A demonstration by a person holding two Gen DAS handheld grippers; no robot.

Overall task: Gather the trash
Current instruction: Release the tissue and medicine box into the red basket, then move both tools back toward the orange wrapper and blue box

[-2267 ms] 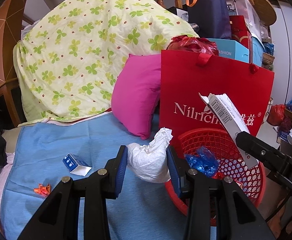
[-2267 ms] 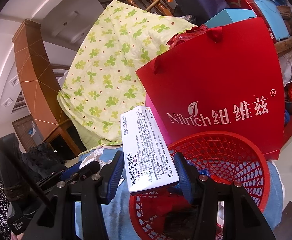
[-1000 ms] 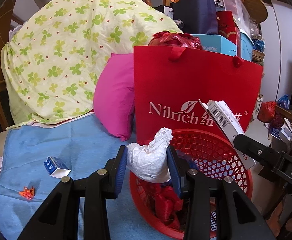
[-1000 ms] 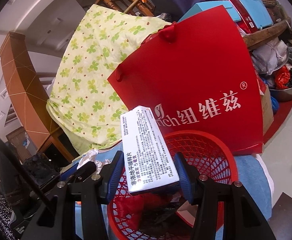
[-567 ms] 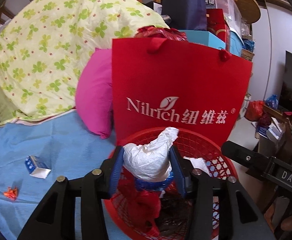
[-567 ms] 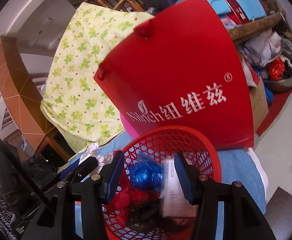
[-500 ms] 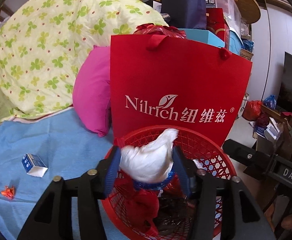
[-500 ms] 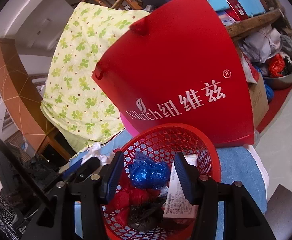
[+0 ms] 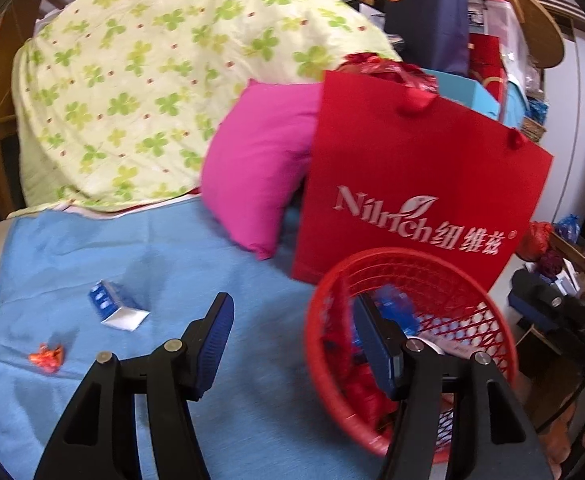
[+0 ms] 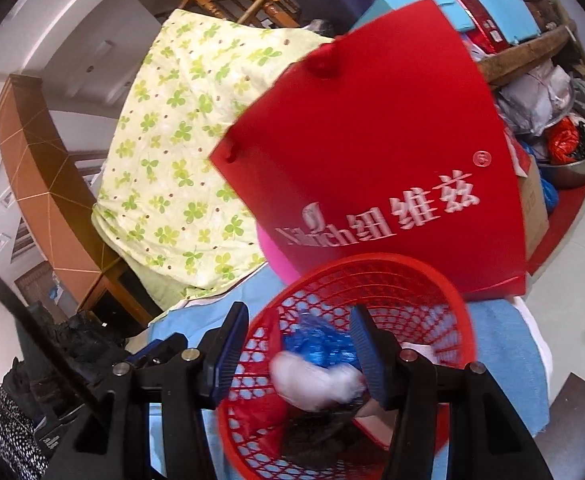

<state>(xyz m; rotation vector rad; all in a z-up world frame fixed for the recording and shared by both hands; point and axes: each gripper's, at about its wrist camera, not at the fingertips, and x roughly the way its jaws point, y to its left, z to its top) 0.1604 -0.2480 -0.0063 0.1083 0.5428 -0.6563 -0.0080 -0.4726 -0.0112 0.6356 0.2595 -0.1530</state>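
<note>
The left gripper (image 9: 292,336) was spread wide with nothing between its fingers, one finger over the blue cloth (image 9: 172,264), the other over the rim of the red basket (image 9: 320,344). The right gripper (image 10: 298,344) was also spread and empty, poised above the basket (image 10: 432,276). Below it inside the basket lay a white wad (image 10: 316,380), blurred, on top of a blue bag (image 10: 316,340) and dark and red scraps. On the cloth left of the basket lay a small blue-and-white box (image 9: 116,306) and, nearer the cloth's edge, an orange wrapper (image 9: 46,356), apart from each other. Just behind the basket stood a red bag (image 9: 420,184), with a pink pillow (image 9: 260,168) beside it and a clover-print quilt (image 9: 152,80) farther back.
</note>
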